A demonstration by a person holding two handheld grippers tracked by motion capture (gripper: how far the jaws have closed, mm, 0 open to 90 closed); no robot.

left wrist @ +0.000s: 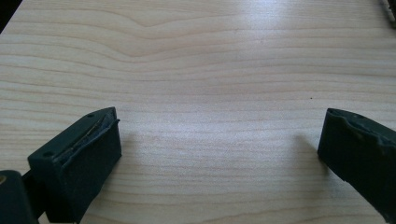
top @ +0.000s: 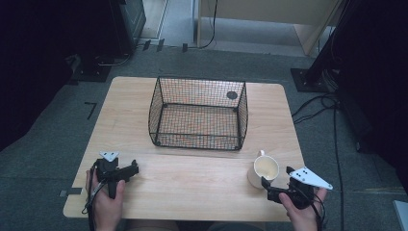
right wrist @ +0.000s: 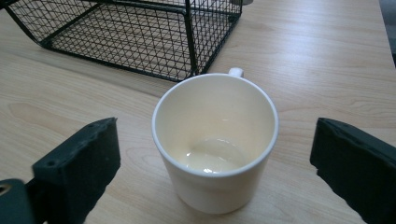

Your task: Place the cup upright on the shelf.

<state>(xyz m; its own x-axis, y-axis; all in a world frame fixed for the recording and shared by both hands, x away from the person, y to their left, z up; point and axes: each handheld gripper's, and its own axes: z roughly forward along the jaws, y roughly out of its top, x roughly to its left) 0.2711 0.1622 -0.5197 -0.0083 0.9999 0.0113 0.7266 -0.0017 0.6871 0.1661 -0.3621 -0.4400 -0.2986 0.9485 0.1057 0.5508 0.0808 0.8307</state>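
A light wooden table with rounded corners (top: pixel 144 183) is seen from above, its pale grain running left to right. It stands on a grey carpeted floor (top: pixel 43 130). Dark equipment stands (top: pixel 315 72) and black cables (top: pixel 332 125) are seen at the right, and a pale wooden panel (top: pixel 260 9) at the far end of the room. No brand, label or readable writing can be made out; a small dark round mark (top: pixel 232 95) is seen on the table behind the basket's far right corner.

An empty black wire-mesh basket with a rectangular base (top: pixel 199 113) is placed in the middle of the table's far half.

A cream ceramic mug (top: pixel 263 171) is stood upright near the table's right front edge, well apart from the basket, with its handle turned toward the basket. In the right gripper view the mug (right wrist: pixel 215 144) is shown empty, its glazed inside shining at the bottom.

The right gripper (top: pixel 265 184) is held in a hand at the front right corner, just beside the mug. Its jaws are spread wide, one on either side of the mug, with neither touching it.

The left gripper (top: pixel 134 168) is held in a hand at the front left, well apart from the mug. In the left gripper view the left gripper (left wrist: pixel 219 140) is shown low over bare wood, its jaws spread wide with nothing between them.
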